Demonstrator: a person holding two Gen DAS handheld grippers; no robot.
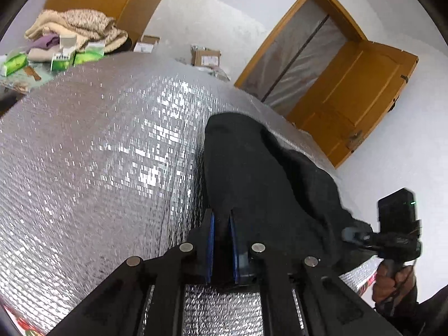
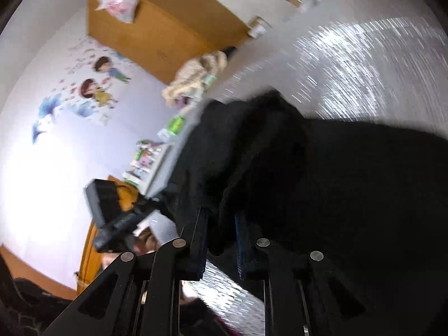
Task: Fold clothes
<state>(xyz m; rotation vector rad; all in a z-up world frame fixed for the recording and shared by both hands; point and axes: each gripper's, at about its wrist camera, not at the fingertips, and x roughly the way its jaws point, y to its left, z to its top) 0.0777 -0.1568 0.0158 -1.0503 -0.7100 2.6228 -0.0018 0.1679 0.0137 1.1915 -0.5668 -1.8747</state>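
We keep both fingers [image 1: 221, 218] [image 2: 221, 218] pinched on black garment [image 1: 252, 162], lift evenly, fold flat over silver worktop [image 1: 98, 140]

left tongs [image 1: 221, 218] clamp black garment [image 1: 260, 173] | on silver mat [image 1: 98, 154]

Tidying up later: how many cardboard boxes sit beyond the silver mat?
2. One cardboard box sits right of the clothes pile; the second box is nearer the doorway. Others may hide behind the mat.
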